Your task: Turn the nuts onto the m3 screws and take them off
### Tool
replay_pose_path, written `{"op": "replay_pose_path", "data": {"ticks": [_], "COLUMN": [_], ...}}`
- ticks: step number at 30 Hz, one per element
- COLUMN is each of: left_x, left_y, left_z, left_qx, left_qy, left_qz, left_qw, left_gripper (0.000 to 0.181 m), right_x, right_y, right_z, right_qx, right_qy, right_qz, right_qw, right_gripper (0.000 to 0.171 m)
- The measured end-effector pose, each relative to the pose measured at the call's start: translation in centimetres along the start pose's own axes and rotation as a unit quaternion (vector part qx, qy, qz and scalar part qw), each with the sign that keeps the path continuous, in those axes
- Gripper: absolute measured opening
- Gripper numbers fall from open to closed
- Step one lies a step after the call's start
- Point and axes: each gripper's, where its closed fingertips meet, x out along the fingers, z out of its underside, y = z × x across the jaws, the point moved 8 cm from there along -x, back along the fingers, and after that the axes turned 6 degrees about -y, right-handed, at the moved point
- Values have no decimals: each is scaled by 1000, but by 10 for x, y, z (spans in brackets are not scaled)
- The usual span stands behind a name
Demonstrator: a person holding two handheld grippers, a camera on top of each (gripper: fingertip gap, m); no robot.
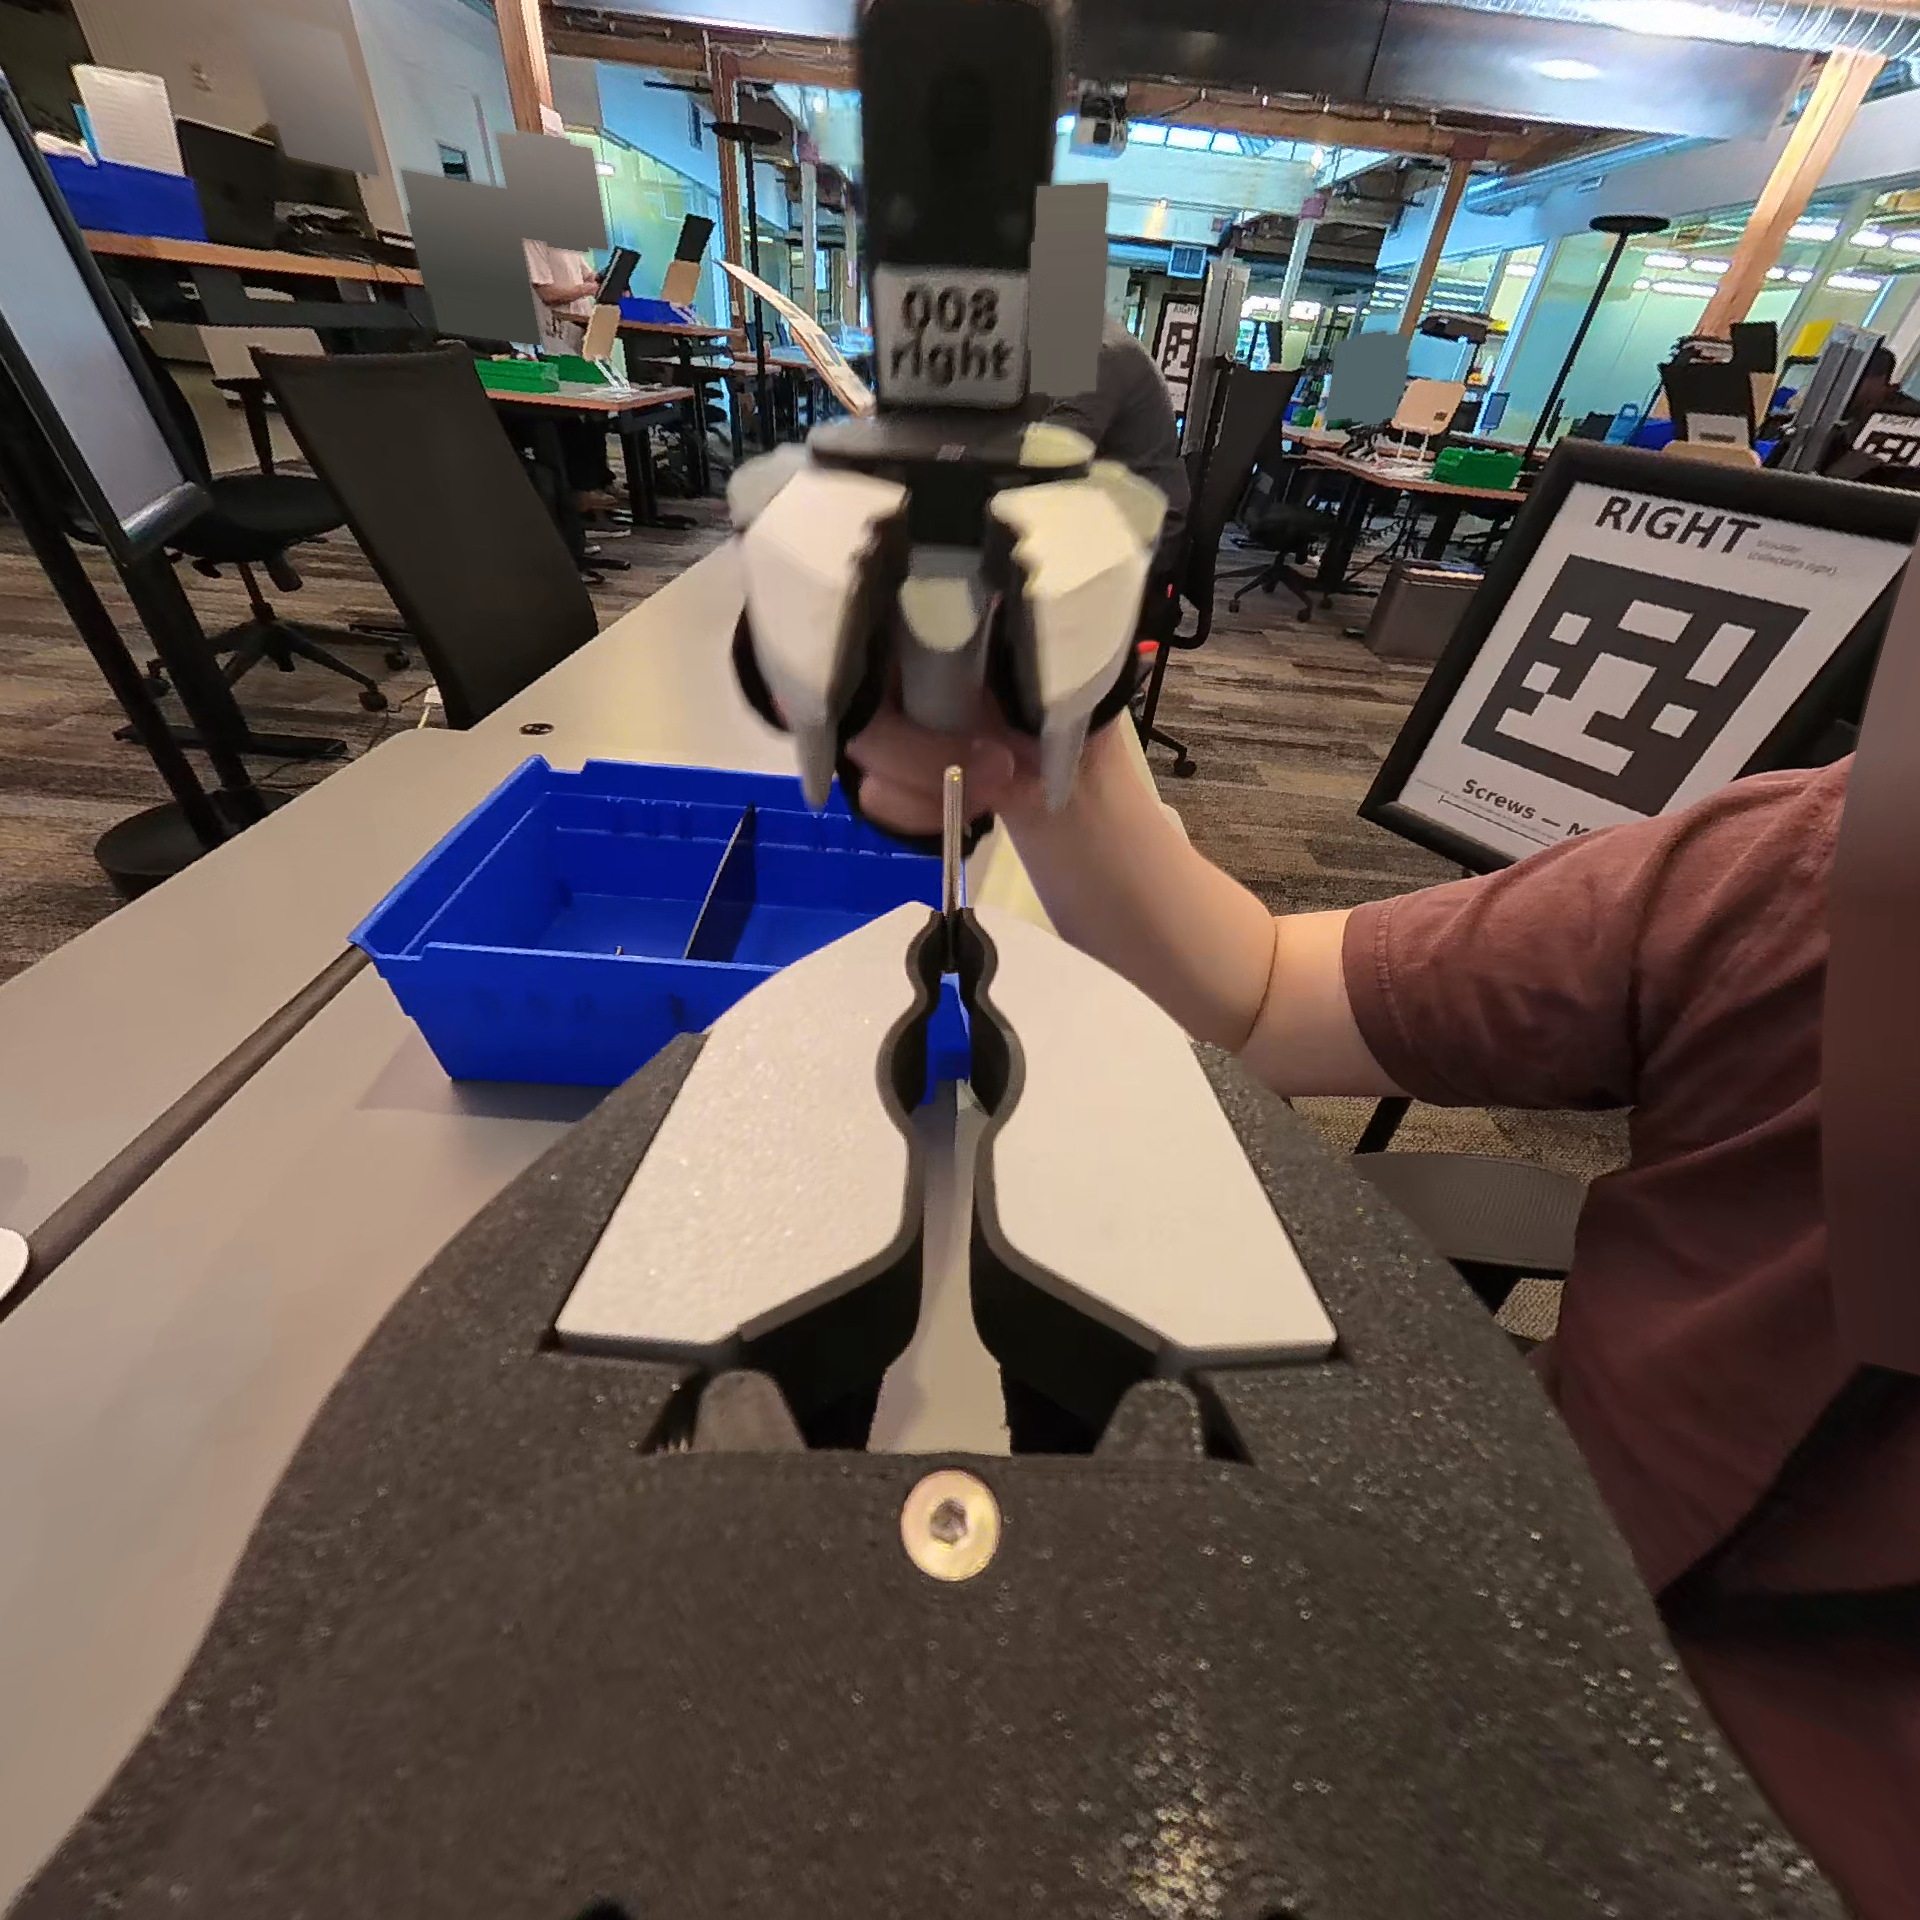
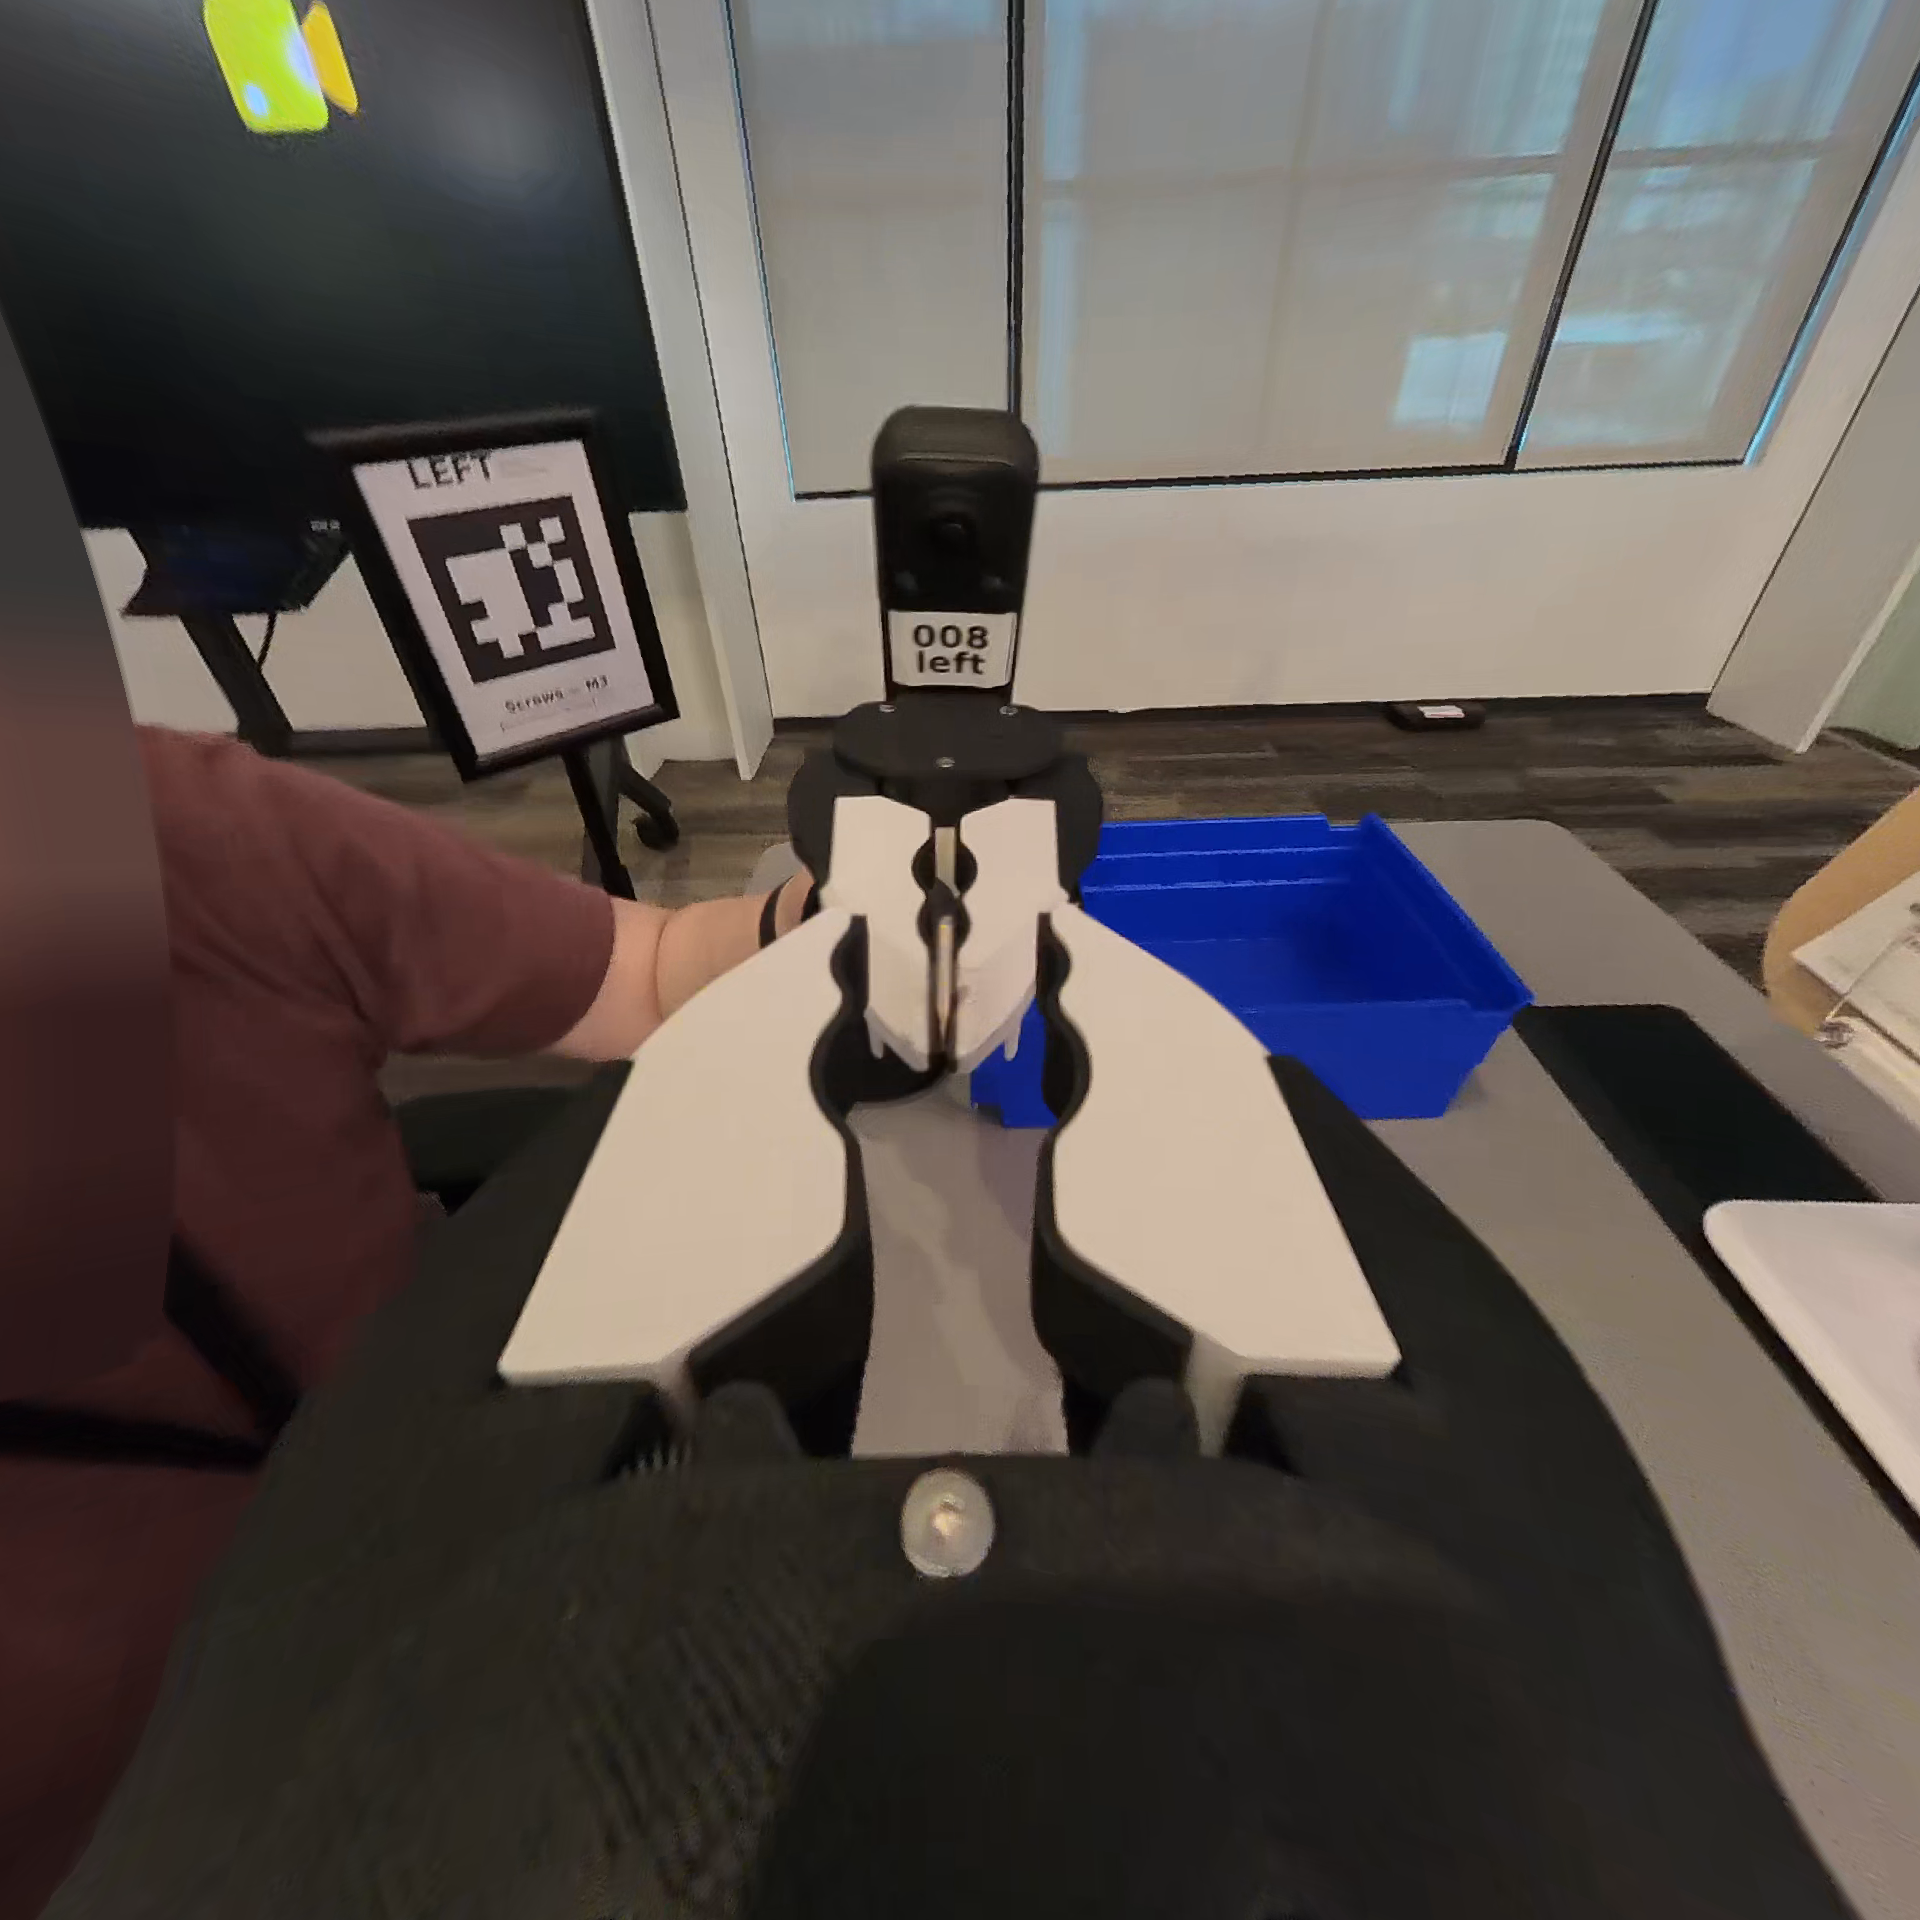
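Now, at the far left of the left wrist view, a grey table (image 1: 260, 1195) is running back to its long left edge, with open carpet and a black office chair (image 1: 436, 540) sitting beyond it. Toward the middle, a blue bin (image 1: 582, 935) is sitting on the table, its divided compartments looking nearly empty. Just right of the bin, the left gripper (image 1: 949, 940) is pinching its tips together on the base of a thin m3 screw (image 1: 950, 842), which is pointing straight out from the tips. Whether a nut is sitting on it is too small to tell. Facing it, the right gripper (image 1: 940, 769) is hovering with its jaws standing apart around the screw's free end. At the far right, a framed marker sign (image 1: 1642, 665) is standing beyond the table's edge.

In the right wrist view, another framed sign (image 2: 520, 592) is standing at the left on the floor. Centrally, the right gripper (image 2: 948, 997) is reaching with parted fingers on either side of the left gripper (image 2: 940, 1049) and its screw (image 2: 942, 966). To the right, the bin (image 2: 1299, 966) is lying near the table's far edge, with bare grey table (image 2: 1621, 1299) free beside it.
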Motion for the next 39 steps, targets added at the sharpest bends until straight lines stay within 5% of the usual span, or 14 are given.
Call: {"op": "replay_pose_path", "data": {"ticks": [14,18,20,22,24,25,26,30,32,39], "left_x": [-4,-6,-9,-12,-15,-15,-16,-13,-11,-7], "left_y": [-3,-8,-10,-10,-10,-10,-10,-10,-10,-11], "left_z": [-1,0,-1,-4,-5,-5,-4,-1,0,4], "left_qx": [-18,-28,-29,-36,-42,-44,-45,-45,-43,-54], "left_qy": [15,12,11,15,14,9,2,-25,-34,-40], "left_qz": [16,-14,-22,-13,-12,-13,-12,-18,-18,-10], "left_qw": [1000,999,999,999,999,999,999,999,998,998], "left_gripper": [8,30,33,32,31,31,31,31,31,31], "right_x": [21,3,-29,-80,-143,-167,-182,-194,-194,-188], "right_y": [6,16,36,75,116,129,138,153,153,158], "right_z": [14,12,15,36,76,98,119,165,177,191], "right_qx": [21,18,26,69,123,154,191,335,350,370], "right_qy": [1,-3,-36,-115,-250,-322,-361,-395,-429,-447], "right_qz": [-51,-12,73,265,491,546,555,507,503,488], "right_qw": [998,1000,996,955,825,758,725,689,664,652], "right_gripper": [3,3,3,3,3,3,3,4,4,5]}}
